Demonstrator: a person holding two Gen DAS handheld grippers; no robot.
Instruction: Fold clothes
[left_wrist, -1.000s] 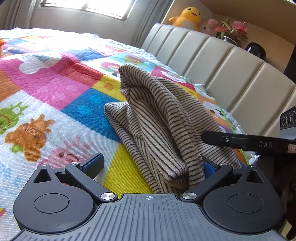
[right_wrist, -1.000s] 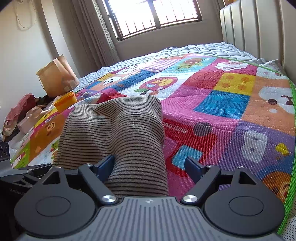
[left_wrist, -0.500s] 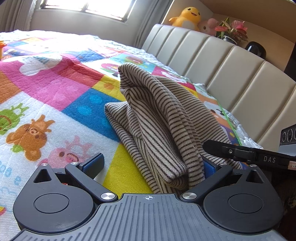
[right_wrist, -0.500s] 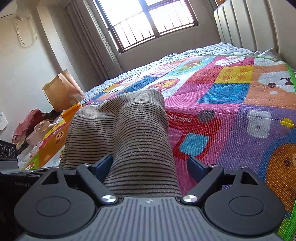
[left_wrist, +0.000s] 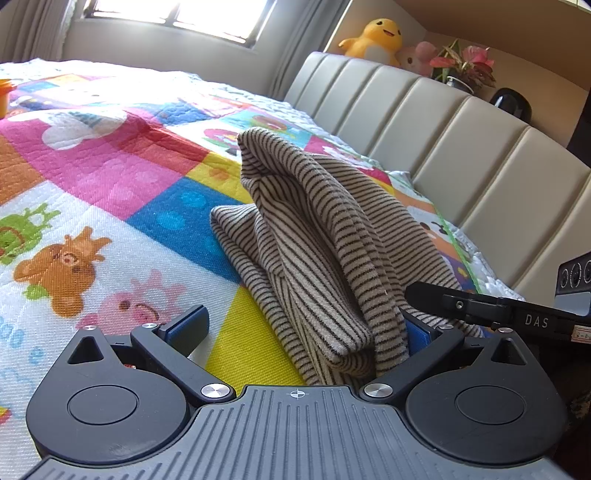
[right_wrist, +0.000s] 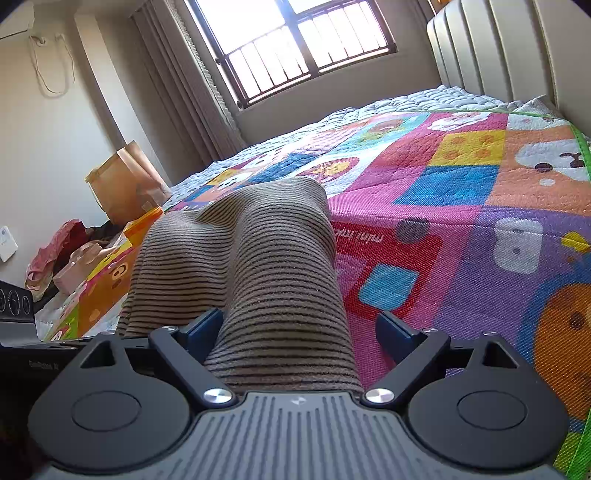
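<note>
A beige garment with thin dark stripes lies bunched on the colourful patchwork quilt. My left gripper is open; the cloth lies between its fingers, against the right one. The other gripper's black body shows at the right of this view. In the right wrist view the same garment rises in a fold between the fingers of my right gripper, which is open, with the cloth against its left finger.
A padded beige headboard runs along the bed's far side, with plush toys and a plant on the ledge above. A brown paper bag and other bags stand beside the bed. A window is behind.
The right gripper has tilted upward and shifted slightly, so more wall and window show. The left gripper and the garment have barely moved.
</note>
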